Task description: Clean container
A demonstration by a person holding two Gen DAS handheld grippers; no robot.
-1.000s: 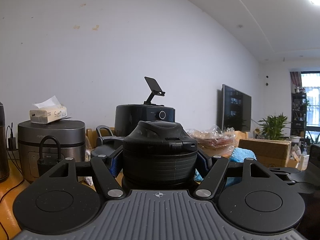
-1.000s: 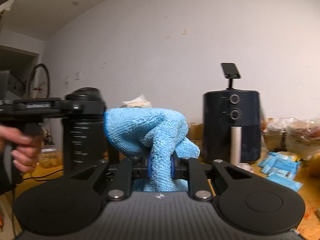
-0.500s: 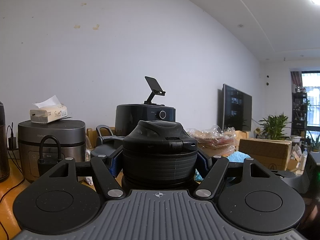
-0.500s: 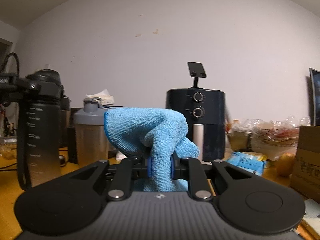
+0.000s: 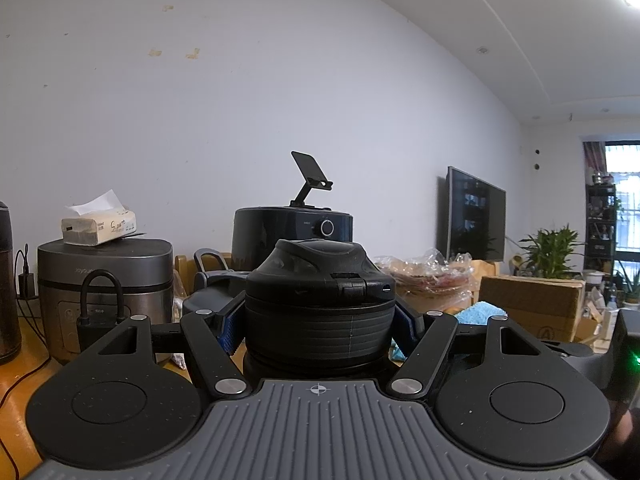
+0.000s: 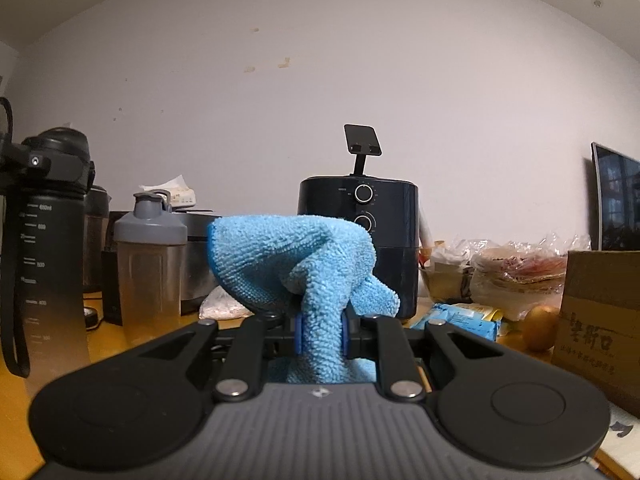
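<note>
The left gripper (image 5: pixel 319 322) has its jaws pinching the ribbed black lid of a dark bottle (image 5: pixel 319 300), held upright with its cap shut. In the right wrist view the same bottle (image 6: pixel 52 248) stands at far left, smoky and see-through; I cannot tell whether anything is in it. White scale marks run down its side, too small to read surely, and a black strap loop hangs beside it.

Next right in that view, a shaker (image 6: pixel 149 264) with a grey flip lid stands on the worktop (image 6: pixel 12 396); its clear body looks amber, though liquid or tint I cannot tell. Behind it sits a grey cooker (image 5: pixel 105 276), its front lettering partly hidden and starting "Joyou". A tissue pack (image 5: pixel 98 226) lies on its lid with a sheet sticking up and handwriting on the side that I cannot read.

The right gripper (image 6: pixel 321 334) has its jaws pressed on a blue cloth (image 6: pixel 294 258), which bunches up above them, near the bottle but apart from it.

Behind the cloth stands a black air fryer (image 6: pixel 386 216) with two dials, a phone stand (image 6: pixel 362 146) on top. To the right lie blue packets (image 6: pixel 460 318), plastic bags (image 6: pixel 520 266) with reddish contents, and a carton (image 6: pixel 600 312) printed with Chinese characters. A TV (image 5: pixel 475 214) hangs on the wall, and a plant (image 5: pixel 550 246) stands at far right.
</note>
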